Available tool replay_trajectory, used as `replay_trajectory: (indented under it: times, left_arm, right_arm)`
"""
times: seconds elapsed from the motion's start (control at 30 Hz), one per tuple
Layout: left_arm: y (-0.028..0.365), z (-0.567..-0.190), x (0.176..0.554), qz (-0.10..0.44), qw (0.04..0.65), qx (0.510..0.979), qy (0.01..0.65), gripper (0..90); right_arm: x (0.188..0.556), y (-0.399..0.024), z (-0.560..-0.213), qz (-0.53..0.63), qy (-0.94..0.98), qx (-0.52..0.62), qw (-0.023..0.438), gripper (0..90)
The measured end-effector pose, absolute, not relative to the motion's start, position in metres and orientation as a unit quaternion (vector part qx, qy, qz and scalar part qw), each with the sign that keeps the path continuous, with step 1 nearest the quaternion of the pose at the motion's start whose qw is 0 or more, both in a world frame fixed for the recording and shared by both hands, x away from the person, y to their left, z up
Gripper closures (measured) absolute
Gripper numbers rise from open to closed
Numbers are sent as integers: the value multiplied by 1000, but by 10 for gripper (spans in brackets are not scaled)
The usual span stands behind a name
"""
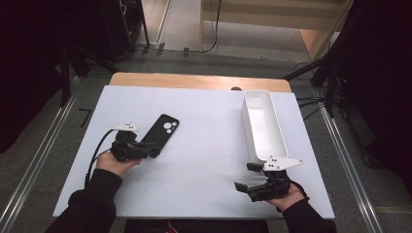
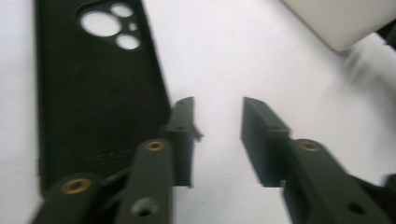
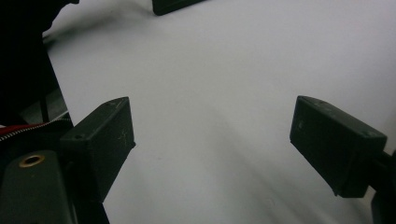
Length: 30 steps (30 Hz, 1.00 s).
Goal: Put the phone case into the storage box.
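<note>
Phone case (image 1: 163, 129) flat on sheet (image 1: 204, 160), well left of tray (image 1: 265, 127). Left gripper (image 2: 217, 135) spread, empty, case just beside 1 jaw. Right gripper (image 3: 212, 140) wide open, empty, near tray. Risk: jaw edge nudges case sideways, grab misses.

Left gripper (image 1: 154, 149) beside phone case (image 1: 162, 128)

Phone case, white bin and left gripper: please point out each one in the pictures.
Phone case (image 1: 163, 130), high view, the middle of its black back.
White bin (image 1: 278, 127), high view, its right long wall.
Left gripper (image 2: 217, 135), left gripper view, the gap midway between its two black fingertips.
</note>
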<state>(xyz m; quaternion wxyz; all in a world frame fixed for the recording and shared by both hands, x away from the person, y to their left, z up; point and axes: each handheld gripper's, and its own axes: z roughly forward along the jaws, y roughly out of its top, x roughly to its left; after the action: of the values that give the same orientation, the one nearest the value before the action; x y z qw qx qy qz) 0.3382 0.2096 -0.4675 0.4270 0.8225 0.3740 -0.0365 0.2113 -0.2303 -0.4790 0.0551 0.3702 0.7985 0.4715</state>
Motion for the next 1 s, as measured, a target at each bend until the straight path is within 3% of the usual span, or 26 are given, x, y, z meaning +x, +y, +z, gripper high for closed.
replay_trajectory:
  times: [0.1, 0.13, 0.2, 0.3, 1.0]
  left_arm:
    - [206, -465, 333, -37, 430, 826, 362, 485]
    - [206, -464, 332, -36, 434, 825, 359, 485]
    - [204, -463, 329, -36, 440, 825, 352, 377]
    - [203, -461, 324, -35, 446, 827, 340, 309]
    - [201, -464, 285, -38, 427, 847, 315, 306]
  right_arm:
    - [212, -230, -479, 471, 799, 370, 55, 122]
    - [212, -230, -479, 471, 799, 370, 55, 122]
    - [212, -230, -479, 471, 799, 370, 55, 122]
    - [212, -231, -479, 470, 799, 372, 54, 122]
    - [214, -235, -480, 468, 799, 375, 54, 122]
